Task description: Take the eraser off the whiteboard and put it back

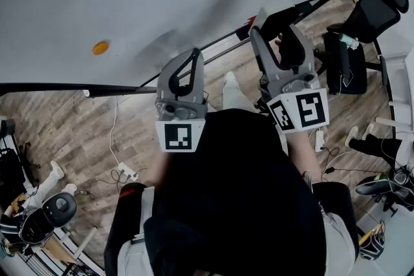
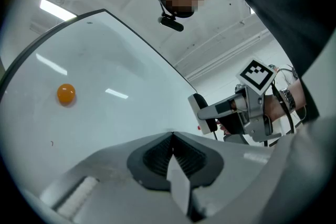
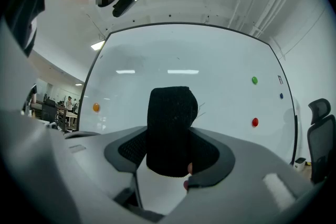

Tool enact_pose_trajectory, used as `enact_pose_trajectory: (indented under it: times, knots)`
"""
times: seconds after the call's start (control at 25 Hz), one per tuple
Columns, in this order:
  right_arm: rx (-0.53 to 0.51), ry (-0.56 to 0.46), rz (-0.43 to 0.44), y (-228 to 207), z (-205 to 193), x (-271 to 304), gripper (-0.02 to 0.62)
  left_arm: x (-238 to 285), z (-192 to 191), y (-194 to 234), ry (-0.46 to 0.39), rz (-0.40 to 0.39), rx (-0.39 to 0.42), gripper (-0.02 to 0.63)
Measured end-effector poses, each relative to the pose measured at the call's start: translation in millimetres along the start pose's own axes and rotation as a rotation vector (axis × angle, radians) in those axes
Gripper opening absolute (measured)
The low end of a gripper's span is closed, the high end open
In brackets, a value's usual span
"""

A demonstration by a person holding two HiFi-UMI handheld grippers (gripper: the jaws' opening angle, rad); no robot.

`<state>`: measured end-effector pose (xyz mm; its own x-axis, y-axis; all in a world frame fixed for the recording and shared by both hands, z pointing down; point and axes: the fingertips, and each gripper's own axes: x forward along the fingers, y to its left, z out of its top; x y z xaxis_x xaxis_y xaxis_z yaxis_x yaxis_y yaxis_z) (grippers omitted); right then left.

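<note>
Well, the eraser (image 3: 169, 131) (a rounded block with a black, fuzzy felt face) stands clamped between the right gripper's (image 1: 275, 35) jaws, in front of the glossy whiteboard (image 3: 210, 60). The left gripper's (image 2: 172, 139) ribbed jaws are pressed together, empty.

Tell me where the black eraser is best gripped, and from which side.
Likely across its narrow width, jaws on the two long sides, coming straight at its broad black face. The eraser is tall and slim, so the short span fits them; the right gripper holds its lower half so.
</note>
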<state>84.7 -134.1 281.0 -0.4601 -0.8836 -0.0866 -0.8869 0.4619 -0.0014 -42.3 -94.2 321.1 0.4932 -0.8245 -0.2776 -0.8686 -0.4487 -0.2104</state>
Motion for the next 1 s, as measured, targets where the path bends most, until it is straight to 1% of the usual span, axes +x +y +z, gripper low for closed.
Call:
enact_pose_trajectory:
  times: [0.36, 0.6, 0.72, 1.0]
  knots:
    - [0.01, -0.001, 0.023, 15, -6, -16, 0.23, -4, 2, -2, 0.001, 0.01, -0.007, 0.002]
    - [0.04, 0.001, 0.056, 30, -17, -25, 0.23, -7, 1, -4, 0.006, 0.012, -0.012, 0.003]
    - [0.052, -0.016, 0.067, 37, -19, -29, 0.23, -9, 1, -4, 0.009, 0.004, 0.003, 0.002]
    - [0.059, -0.011, 0.093, 48, -28, -35, 0.23, -9, 3, -4, 0.008, 0.0, -0.007, 0.002]
